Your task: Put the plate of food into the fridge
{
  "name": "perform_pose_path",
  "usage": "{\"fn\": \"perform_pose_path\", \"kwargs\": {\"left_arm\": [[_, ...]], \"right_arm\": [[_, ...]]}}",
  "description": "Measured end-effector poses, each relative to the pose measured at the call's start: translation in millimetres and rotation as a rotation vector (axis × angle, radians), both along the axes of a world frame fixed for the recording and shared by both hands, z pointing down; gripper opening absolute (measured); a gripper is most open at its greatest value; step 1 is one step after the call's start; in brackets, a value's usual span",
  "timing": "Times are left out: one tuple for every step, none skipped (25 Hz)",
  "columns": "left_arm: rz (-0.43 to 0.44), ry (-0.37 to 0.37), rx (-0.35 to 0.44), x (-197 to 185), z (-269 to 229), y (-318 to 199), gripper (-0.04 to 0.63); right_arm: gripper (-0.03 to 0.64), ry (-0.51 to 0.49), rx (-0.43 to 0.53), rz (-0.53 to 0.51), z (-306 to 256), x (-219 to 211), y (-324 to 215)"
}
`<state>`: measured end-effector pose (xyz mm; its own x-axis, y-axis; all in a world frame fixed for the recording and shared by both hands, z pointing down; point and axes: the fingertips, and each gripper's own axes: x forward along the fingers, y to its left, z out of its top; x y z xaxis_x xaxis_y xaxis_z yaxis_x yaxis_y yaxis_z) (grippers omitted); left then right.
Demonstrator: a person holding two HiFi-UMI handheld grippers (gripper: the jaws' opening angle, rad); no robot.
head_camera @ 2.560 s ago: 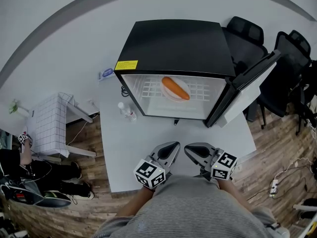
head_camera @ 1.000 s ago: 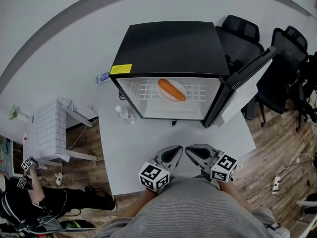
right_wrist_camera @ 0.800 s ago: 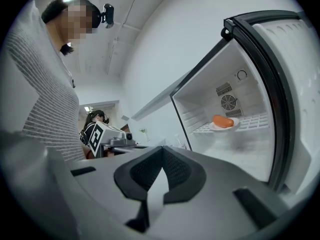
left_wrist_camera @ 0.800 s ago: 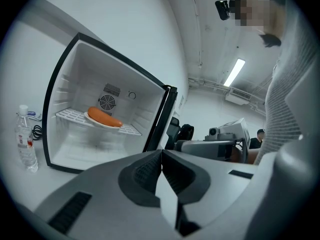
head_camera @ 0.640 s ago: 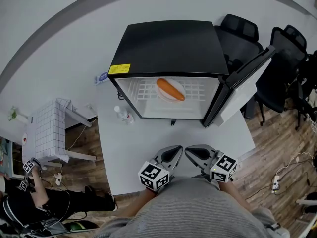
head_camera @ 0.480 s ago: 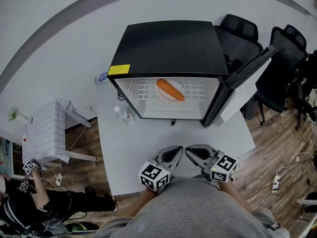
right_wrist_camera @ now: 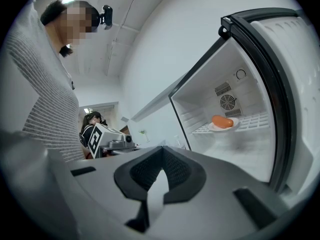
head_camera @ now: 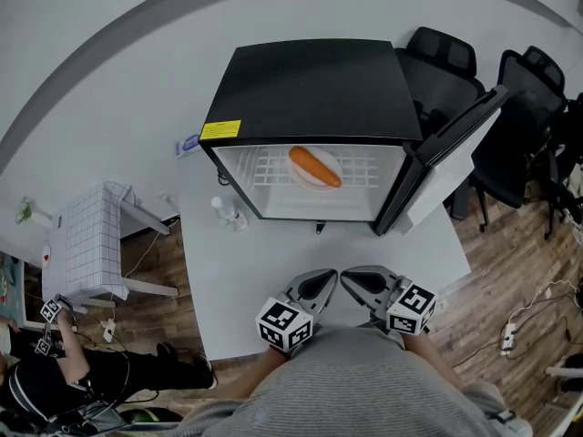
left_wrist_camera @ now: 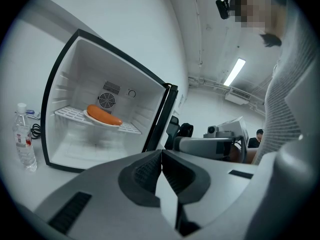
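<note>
My left gripper (head_camera: pixel 315 286) and right gripper (head_camera: pixel 358 283): jaws pressed together, empty. Plate (head_camera: pixel 318 181) in fridge (head_camera: pixel 310 85) looks stiff, slippery; I'd pinch its rim.

The fridge (head_camera: pixel 314 85) has a smooth black top. Its shelf (head_camera: pixel 364 166) is white wire. The tabletop (head_camera: pixel 246 271) is smooth and white. The floor (head_camera: pixel 515 262) is wood.

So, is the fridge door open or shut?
Open. The door stands swung out to the right of the fridge, and the plate on the wire shelf inside shows.
</note>
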<state>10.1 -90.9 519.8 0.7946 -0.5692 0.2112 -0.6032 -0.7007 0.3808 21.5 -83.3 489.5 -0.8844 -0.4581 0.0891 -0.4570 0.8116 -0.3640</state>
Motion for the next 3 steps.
{"fn": "perform_pose_path", "kwargs": {"left_arm": [[0.0, -0.001, -0.001, -0.1, 0.5, -0.3, 0.011], [0.0, -0.002, -0.003, -0.3, 0.9, -0.6, 0.011], [0.0, -0.002, -0.004, -0.5, 1.4, -1.0, 0.012]], "right_arm": [[0.012, -0.001, 0.0, 0.0, 0.0, -0.2, -0.4], [0.012, -0.002, 0.0, 0.0, 0.0, -0.4, -0.8], [0.012, -0.004, 0.0, 0.0, -0.1, -0.6, -1.2]]}}
